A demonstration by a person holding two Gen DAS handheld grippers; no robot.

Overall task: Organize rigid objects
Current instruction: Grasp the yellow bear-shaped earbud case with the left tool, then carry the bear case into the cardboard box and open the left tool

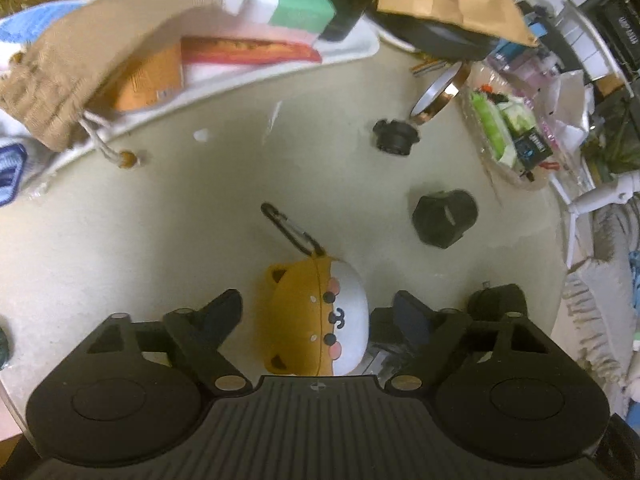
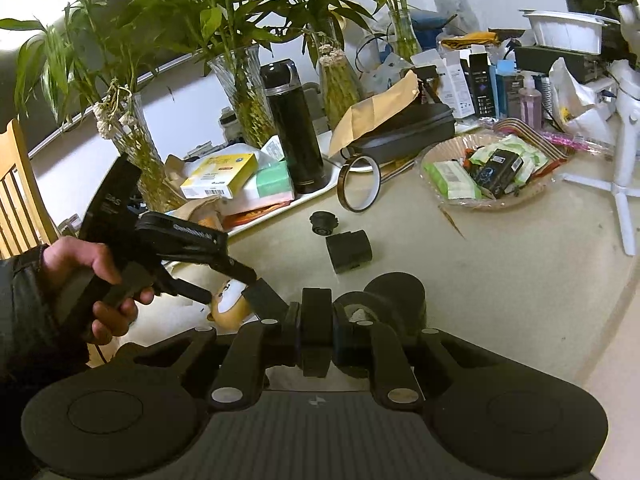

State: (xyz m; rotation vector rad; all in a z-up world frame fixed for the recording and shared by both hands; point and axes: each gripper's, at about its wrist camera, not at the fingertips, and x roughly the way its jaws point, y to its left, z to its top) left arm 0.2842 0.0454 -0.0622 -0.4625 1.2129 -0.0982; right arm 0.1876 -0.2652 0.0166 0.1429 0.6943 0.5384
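Observation:
A yellow and white bear-face case [image 1: 320,320] with a black carabiner [image 1: 288,230] lies on the cream table. My left gripper [image 1: 318,314] is open, one finger on each side of the case, not touching it. The case also shows in the right wrist view [image 2: 230,302] under the left gripper [image 2: 236,280]. My right gripper [image 2: 316,330] is shut on a small black block [image 2: 316,304]. A black hexagonal part [image 1: 444,218] and a black round cap [image 1: 394,136] lie further out; they also show in the right wrist view [image 2: 348,250], [image 2: 324,224].
A copper tape roll [image 2: 358,184], a basket of packets [image 2: 484,174], a black flask [image 2: 296,128] and boxes on a white tray [image 2: 316,194] crowd the far side. Vases with plants [image 2: 244,92] stand behind. A black cylinder [image 2: 400,294] sits by my right gripper. A white stand [image 2: 624,184] is right.

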